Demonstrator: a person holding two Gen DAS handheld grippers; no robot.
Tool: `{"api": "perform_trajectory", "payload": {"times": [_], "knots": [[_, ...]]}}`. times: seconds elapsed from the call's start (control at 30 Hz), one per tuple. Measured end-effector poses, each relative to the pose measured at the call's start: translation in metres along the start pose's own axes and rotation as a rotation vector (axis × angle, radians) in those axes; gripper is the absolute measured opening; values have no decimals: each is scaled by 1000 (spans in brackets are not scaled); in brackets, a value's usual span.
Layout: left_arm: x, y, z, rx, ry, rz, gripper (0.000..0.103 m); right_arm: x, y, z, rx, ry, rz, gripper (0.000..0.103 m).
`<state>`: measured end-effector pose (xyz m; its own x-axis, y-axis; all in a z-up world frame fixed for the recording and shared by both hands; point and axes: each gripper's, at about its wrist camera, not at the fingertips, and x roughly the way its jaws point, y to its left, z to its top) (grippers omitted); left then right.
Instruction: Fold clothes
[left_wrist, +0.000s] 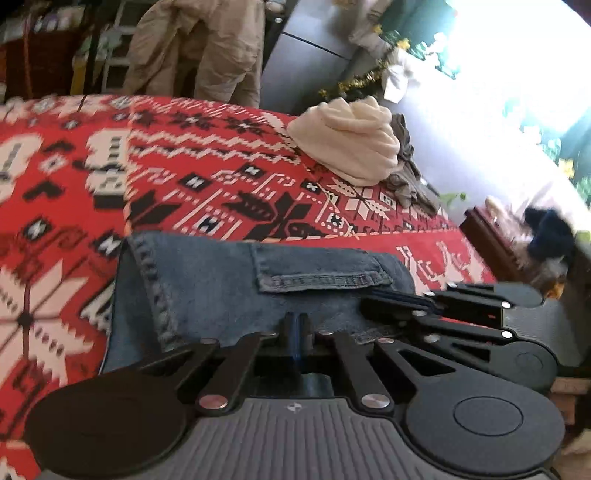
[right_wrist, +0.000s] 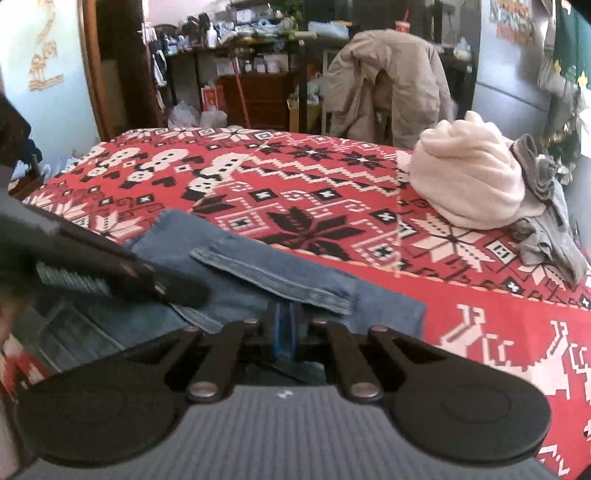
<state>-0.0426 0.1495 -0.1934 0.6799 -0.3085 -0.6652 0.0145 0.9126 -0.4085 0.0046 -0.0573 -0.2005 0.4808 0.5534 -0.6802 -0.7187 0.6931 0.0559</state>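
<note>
Folded blue jeans (left_wrist: 221, 288) lie on the near part of a red patterned bedspread (left_wrist: 207, 162). In the left wrist view my left gripper (left_wrist: 295, 326) is shut, its blue-padded fingers pinching the near edge of the denim. To its right, my right gripper (left_wrist: 391, 301) lies sideways, clamped on the jeans' right edge. The right wrist view shows the jeans (right_wrist: 258, 273) with a narrow folded strip on top. There my right gripper (right_wrist: 282, 321) is shut on the denim, and the left gripper (right_wrist: 181, 291) comes in from the left and rests on the fabric.
A cream fleece garment (right_wrist: 469, 177) and a crumpled grey garment (right_wrist: 546, 229) sit at the bed's far right. A beige jacket (right_wrist: 384, 81) hangs over a chair behind the bed. Cluttered shelves (right_wrist: 251, 74) stand beyond. A dark wooden piece of furniture (left_wrist: 491, 236) borders the bed's right side.
</note>
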Motion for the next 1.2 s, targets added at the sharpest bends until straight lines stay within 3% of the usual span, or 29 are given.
{"api": "perform_trajectory", "payload": {"times": [0.1,0.23,0.33,0.47,0.6,0.7,0.83,0.9,0.97,1.2], "knots": [[-11,4,-2,4,-4,1,3,-9,-17,-12,23,2,-8,0],[-24,6,-1,11,8,20,3,-20,-30,-19,15,30,-87,0],[-35,-2,-1,26,2,15,2,-34,-44,-20,113,26,-72,3],[-39,-15,-2,52,2,-28,6,-54,-28,-7,96,-65,35,3],[-25,-20,-10,95,50,20,6,-39,5,-1,5,-27,126,4],[-24,-9,-21,81,53,39,3,-23,6,-17,-31,32,95,1],[-29,-3,-28,51,56,30,3,-34,-20,-31,69,31,117,0],[-32,0,-31,36,57,26,3,-41,-18,-36,46,36,102,0],[-34,3,-35,21,59,21,3,-47,-16,-39,3,38,37,4],[-39,8,-41,-12,61,17,3,-55,-46,-45,138,74,20,0]]}}
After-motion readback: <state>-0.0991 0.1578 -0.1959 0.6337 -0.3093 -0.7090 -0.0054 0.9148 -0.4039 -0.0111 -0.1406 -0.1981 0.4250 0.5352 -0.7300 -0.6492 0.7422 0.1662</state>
